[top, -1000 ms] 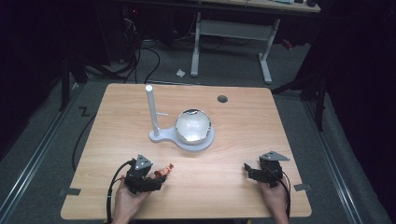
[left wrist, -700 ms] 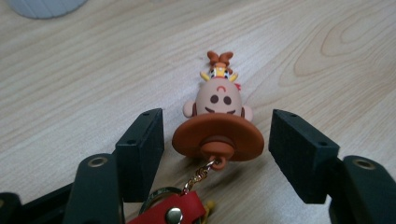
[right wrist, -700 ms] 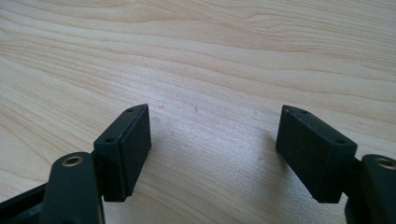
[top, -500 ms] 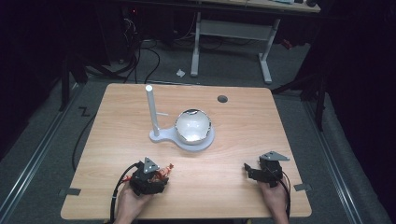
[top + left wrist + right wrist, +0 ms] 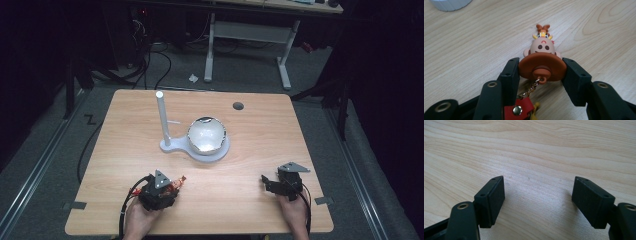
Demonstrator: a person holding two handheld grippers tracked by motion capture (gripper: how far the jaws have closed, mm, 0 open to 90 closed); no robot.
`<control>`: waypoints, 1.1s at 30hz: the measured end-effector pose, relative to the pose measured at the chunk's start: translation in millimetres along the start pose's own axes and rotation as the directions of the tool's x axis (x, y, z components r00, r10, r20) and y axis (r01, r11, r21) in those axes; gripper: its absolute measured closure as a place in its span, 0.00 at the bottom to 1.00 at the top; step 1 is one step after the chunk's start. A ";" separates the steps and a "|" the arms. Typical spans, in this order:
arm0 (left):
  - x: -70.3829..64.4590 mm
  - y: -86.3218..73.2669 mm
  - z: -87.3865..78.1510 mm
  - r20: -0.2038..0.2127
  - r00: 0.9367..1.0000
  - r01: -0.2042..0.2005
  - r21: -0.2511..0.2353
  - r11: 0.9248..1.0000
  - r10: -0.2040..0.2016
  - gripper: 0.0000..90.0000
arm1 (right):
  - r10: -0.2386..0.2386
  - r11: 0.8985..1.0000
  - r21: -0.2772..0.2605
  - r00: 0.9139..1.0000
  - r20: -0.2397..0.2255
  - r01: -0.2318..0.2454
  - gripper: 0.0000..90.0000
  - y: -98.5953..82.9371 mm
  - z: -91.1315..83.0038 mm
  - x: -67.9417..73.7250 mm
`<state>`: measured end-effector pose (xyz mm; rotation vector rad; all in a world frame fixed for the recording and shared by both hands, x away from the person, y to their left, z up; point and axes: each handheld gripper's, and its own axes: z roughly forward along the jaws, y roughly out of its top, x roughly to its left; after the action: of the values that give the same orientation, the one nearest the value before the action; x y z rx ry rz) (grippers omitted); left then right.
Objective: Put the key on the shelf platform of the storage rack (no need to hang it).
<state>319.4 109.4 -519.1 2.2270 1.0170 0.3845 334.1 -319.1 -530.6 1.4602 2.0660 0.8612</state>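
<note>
A small keychain figure (image 5: 541,48) with a brown hat, a pink face and orange horns lies on the wooden table, and a gold chain and red tab trail back from its hat. My left gripper (image 5: 541,68) is shut on the hat, one jaw pressing each side. In the high view the left gripper (image 5: 167,187) and the figure (image 5: 178,182) sit near the table's front left. My right gripper (image 5: 266,183) rests at the front right. Its jaws (image 5: 539,195) stand wide open over bare wood with nothing between them.
A white stand (image 5: 172,146) sits mid-table, with an upright post (image 5: 162,117) and a shiny round bowl (image 5: 206,135) on its disc. A dark cable hole (image 5: 238,106) lies near the far edge. A person's hands hold both grippers at the front edge.
My left gripper has shifted a little to the right, up against the keychain figure. The right gripper has stayed put.
</note>
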 end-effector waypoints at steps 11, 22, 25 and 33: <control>12.2 28.4 -30.5 0.036 0.999 -0.003 -0.060 0.998 0.005 0.57 | 0.002 1.000 0.000 1.000 0.001 -0.002 0.30 0.0 0.0 0.0; 27.7 55.7 -55.4 0.075 0.997 0.030 -0.088 0.996 -0.023 0.57 | -0.002 1.000 0.001 1.000 -0.003 0.002 0.30 0.0 -0.1 0.2; 33.9 68.6 -66.8 0.081 0.996 0.030 -0.115 0.993 -0.020 0.57 | -0.002 1.000 0.001 1.000 -0.004 0.002 0.30 0.1 -0.1 0.3; 38.5 84.7 -77.7 0.129 0.991 0.037 -0.136 0.990 -0.020 0.57 | -0.001 1.000 0.001 1.000 -0.002 0.001 0.30 0.0 -0.1 0.1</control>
<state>353.5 131.4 -404.9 2.0828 0.9254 0.2871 334.0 -319.1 -530.5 1.4594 2.0682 0.8623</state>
